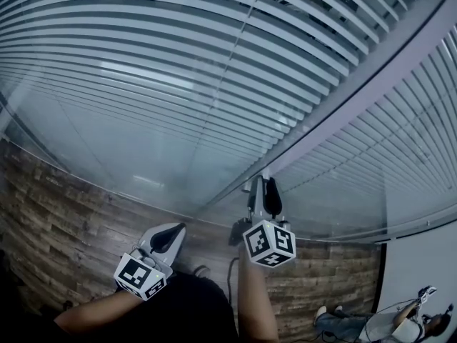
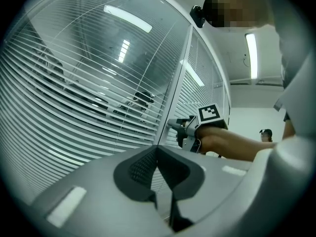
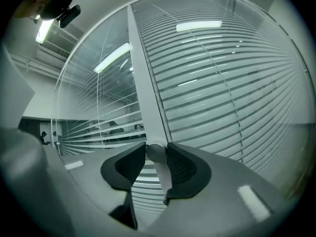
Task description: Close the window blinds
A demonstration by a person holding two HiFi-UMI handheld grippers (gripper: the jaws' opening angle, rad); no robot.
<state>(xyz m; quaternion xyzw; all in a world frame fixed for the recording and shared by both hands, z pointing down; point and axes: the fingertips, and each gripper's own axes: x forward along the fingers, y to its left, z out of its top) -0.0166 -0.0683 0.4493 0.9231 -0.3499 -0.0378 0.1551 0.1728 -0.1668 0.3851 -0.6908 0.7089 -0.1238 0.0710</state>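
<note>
Blinds: white slatted blinds [image 3: 222,83] behind glass, probably light.
Grasp point: small round silver knob [image 3: 156,151], rigid, likely slippery; right gripper [image 1: 264,184] fingers clamped on it.
Spare: left gripper [image 2: 158,152], fingers together, empty.

No legible writing in view.
The left gripper [image 1: 173,232] and right gripper [image 1: 265,184] each bore a cube [image 1: 141,276] with black-and-white square markers [image 1: 270,243]: patterns only, no letters or numbers.
</note>
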